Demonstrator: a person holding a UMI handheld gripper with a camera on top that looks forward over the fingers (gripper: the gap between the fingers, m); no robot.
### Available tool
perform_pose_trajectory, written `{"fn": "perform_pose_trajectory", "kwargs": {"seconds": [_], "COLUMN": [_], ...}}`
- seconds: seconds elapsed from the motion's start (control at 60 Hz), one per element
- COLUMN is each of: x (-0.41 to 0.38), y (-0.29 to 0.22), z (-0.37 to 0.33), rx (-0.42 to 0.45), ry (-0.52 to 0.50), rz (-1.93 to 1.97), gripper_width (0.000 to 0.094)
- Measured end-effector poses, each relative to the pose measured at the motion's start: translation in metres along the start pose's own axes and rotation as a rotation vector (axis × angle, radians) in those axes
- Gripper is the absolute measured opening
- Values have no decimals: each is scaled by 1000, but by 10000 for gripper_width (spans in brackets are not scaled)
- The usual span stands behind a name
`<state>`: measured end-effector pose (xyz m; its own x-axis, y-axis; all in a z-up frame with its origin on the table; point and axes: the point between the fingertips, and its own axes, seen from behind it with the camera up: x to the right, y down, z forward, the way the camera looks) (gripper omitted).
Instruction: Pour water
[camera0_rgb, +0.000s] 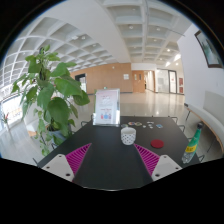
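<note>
Centrally, the claw (112, 160) was spread wide above the dark desk (105, 165), its pink pads (79, 153) apart and gripping nothing. A clear cup (128, 135) stood beyond the fingers, slightly toward the right one, with bare desk on every side of it. A green bottle (192, 146) stood at the desk's right edge, well apart from the cup. A sign (107, 106) stood upright near the far edge, left of the cup, and a plant (50, 95) rose off the left edge. Open floor (150, 103) stretched beyond the desk.
</note>
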<state>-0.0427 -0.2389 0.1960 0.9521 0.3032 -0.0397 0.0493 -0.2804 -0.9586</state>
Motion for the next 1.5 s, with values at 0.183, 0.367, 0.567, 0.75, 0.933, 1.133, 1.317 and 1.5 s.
{"fn": "perform_pose_trajectory", "kwargs": {"seconds": [0.183, 0.367, 0.567, 0.75, 0.933, 1.133, 1.317, 1.5], "x": [37, 93, 170, 260, 334, 381, 404, 413], "y": [32, 72, 112, 138, 123, 97, 95, 91], "z": [-5, -9, -16, -27, -14, 28, 64, 77], "rx": [-78, -159, -239, -257, -189, -77, -44, -26], "ry": [58, 141, 262, 428, 522, 531, 549, 557], "rz": [-7, 5, 85, 125, 63, 98, 61, 4], "gripper_width": [841, 835, 836, 837, 842, 838, 780, 523]}}
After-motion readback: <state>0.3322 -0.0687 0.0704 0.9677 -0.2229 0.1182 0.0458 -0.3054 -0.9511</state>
